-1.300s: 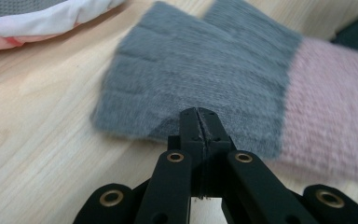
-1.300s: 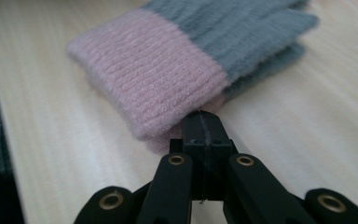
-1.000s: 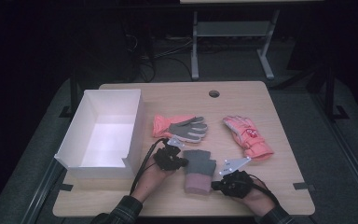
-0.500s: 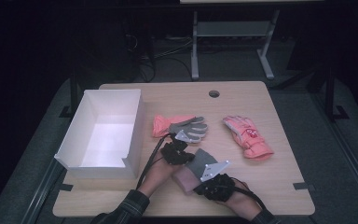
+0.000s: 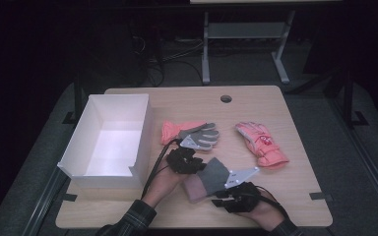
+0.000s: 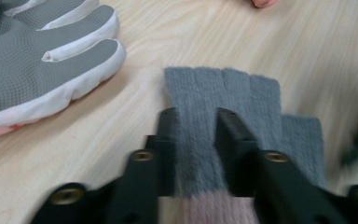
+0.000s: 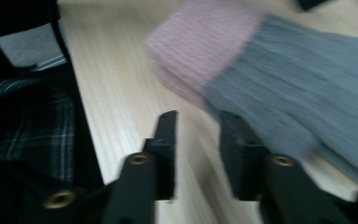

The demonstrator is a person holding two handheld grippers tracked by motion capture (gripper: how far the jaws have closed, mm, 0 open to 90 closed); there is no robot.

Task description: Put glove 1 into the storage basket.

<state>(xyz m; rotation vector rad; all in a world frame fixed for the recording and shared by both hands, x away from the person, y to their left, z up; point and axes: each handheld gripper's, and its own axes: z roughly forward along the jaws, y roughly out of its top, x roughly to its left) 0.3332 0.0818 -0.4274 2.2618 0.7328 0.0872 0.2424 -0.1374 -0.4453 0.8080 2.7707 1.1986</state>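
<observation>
- the grey and pink knit glove (image 5: 207, 178) lay at the desk (image 5: 295, 191) front, at 6 o'clock from the grey work glove (image 5: 203, 136).
- the left gripper (image 6: 196, 135), jaws just opened, straddled its grey part without pressing.
- the right gripper (image 7: 198, 140), jaws just opened and apart, held nothing beside the glove.

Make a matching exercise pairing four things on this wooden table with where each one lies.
Things:
1. white open-topped rectangular box
2. grey and pink knitted fingerless glove
3. salmon-pink padded glove
4. grey-palmed glove with an orange cuff

Places:
A. alone on the right part of the table
B. at the table's left edge
C. at the front, between the two grippers
D. mid-table, just right of the box

Pairs: 1-B, 2-C, 3-A, 4-D
</observation>
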